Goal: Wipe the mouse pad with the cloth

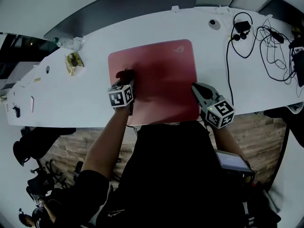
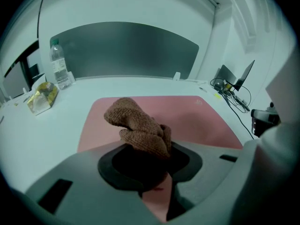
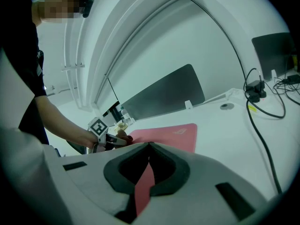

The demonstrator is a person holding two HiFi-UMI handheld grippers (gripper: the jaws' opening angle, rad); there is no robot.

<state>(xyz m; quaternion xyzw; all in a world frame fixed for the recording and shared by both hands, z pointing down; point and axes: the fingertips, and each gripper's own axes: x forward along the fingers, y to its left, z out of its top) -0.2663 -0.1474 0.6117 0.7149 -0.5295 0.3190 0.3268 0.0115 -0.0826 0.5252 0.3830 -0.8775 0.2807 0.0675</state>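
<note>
A red mouse pad (image 1: 164, 77) lies flat on the white table (image 1: 71, 94). My left gripper (image 1: 126, 77) is over the pad's left part, shut on a crumpled brown knitted cloth (image 2: 139, 128) that bulges out past the jaws. In the left gripper view the pad (image 2: 201, 118) stretches ahead and to the right under the cloth. My right gripper (image 1: 195, 88) sits at the pad's right edge with its jaws shut and nothing seen between them. In the right gripper view the pad (image 3: 171, 136) shows beyond the closed tips, with the left gripper (image 3: 123, 138) at its far side.
A water bottle (image 2: 59, 69) and a yellow wrapper (image 1: 73, 62) stand at the back left. Black cables and a charger (image 1: 266, 42) lie at the back right. A dark panel (image 2: 126, 50) runs along the table's far edge. The front edge is close to the person's body.
</note>
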